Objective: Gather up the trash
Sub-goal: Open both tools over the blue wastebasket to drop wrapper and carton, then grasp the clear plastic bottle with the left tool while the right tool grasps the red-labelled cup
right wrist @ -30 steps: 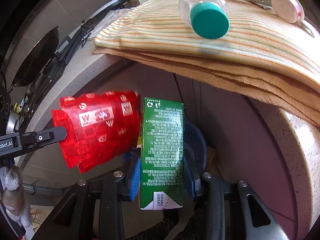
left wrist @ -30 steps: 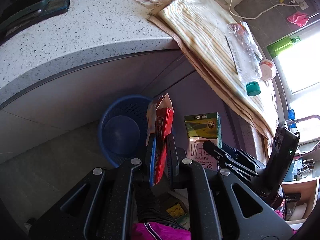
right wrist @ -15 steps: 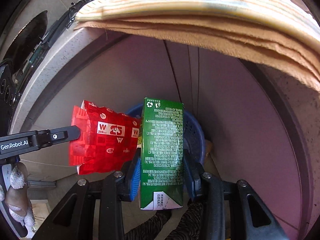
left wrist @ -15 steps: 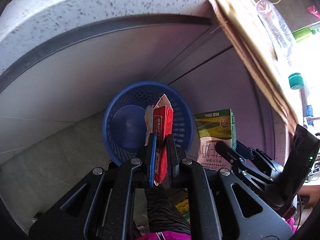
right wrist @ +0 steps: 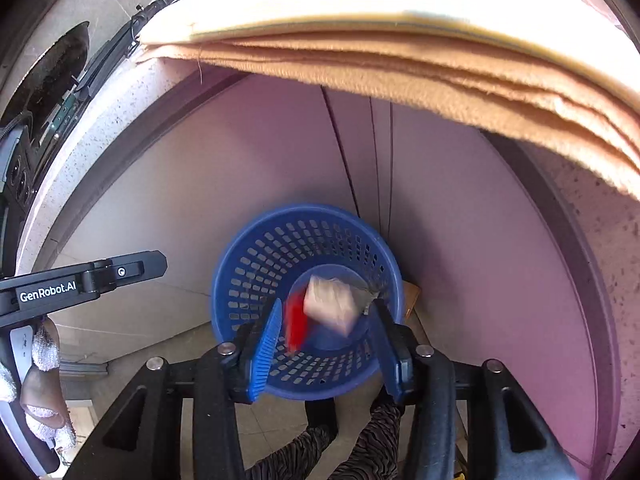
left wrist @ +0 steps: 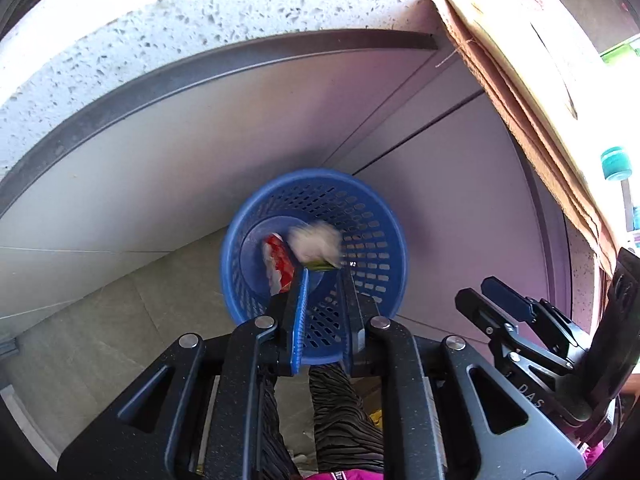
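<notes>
A speckled stone counter (left wrist: 132, 40) overhangs pale purple cabinet doors (right wrist: 460, 240), with folded tan cloth (right wrist: 400, 68) draped over its edge. A teal bottle cap (left wrist: 616, 163) shows on top of the cloth. On the grey floor tiles below stands a blue perforated basket (left wrist: 372, 216).

Left gripper (left wrist: 322, 280): jaws parted to a moderate gap, holding nothing, positioned directly above the basket opening. Right gripper (right wrist: 326, 316): jaws spread wide, empty, also over the basket mouth.

Two pieces of trash are inside the basket, both motion-blurred. The red wrapper (left wrist: 278, 266) appears edge-on, just beside the left gripper's blue-padded finger (left wrist: 300, 320); contact cannot be confirmed. The carton (right wrist: 330, 306) shows as a pale, tilted block with a green edge, near the basket's bottom disc. The two items sit side by side, wrapper to the left.
</notes>
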The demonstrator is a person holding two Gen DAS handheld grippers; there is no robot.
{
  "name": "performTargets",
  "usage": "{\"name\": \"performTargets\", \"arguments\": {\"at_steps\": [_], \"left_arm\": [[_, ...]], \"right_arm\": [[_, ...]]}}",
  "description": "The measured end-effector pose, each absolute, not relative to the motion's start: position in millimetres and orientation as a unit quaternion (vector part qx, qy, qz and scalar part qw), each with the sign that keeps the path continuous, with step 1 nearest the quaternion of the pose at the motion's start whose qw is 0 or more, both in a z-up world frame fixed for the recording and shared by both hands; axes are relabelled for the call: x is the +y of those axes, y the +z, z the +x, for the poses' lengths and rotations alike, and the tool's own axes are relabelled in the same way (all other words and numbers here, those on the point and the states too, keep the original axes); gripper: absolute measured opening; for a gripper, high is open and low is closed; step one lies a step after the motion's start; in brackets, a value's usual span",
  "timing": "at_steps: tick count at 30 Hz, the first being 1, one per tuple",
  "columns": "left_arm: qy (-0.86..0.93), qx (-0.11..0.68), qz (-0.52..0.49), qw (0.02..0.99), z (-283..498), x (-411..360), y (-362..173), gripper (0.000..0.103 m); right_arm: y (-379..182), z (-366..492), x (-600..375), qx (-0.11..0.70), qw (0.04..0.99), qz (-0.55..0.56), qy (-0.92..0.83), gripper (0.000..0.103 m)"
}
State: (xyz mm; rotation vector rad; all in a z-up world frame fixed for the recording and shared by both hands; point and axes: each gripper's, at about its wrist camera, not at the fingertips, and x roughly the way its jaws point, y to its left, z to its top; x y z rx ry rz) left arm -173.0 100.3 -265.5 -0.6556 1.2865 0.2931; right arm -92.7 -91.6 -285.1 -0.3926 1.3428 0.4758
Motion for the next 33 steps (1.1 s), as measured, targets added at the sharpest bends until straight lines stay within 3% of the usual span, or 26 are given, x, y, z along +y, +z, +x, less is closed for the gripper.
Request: {"name": "performTargets", "arguments": {"at_steps": [3,5,9,13,19,29,31,33], "left_arm": [[0.137,0.585,-0.299,0.742,-171,101,-256,0.014],[0.138,0.582,-0.298,0.744,-173,103,-249,0.027],[0.14,0.571,-0.296,0.753,-169,106,-230,0.031],[0.139,0.556,-0.297,0.764,-165,105,-204,0.046],[0.129,0.526,-0.301,0.785,-152,106,-159,0.055],[0.087,0.5,-0.302,0.807,-90,83,-111,0.062],[0.079,0.5,-0.298,0.809,-74,76,-105,0.062],[0.073,0.499,-0.29,0.813,-61,68,-99,0.062]], "right_arm": [[-281,-93,-93,0.611,0.74,-0.175,0.221,0.047],[-276,-92,-95,0.609,0.741,-0.173,0.224,0.047],[-256,-93,-97,0.603,0.742,-0.171,0.237,0.047],[-231,-101,-98,0.588,0.748,-0.176,0.255,0.055],[-188,-100,-116,0.566,0.763,-0.154,0.271,0.062],[-104,-74,-153,0.514,0.806,-0.119,0.267,0.071],[-87,-65,-162,0.501,0.816,-0.116,0.263,0.08],[-72,-56,-170,0.485,0.827,-0.116,0.26,0.082]]}}
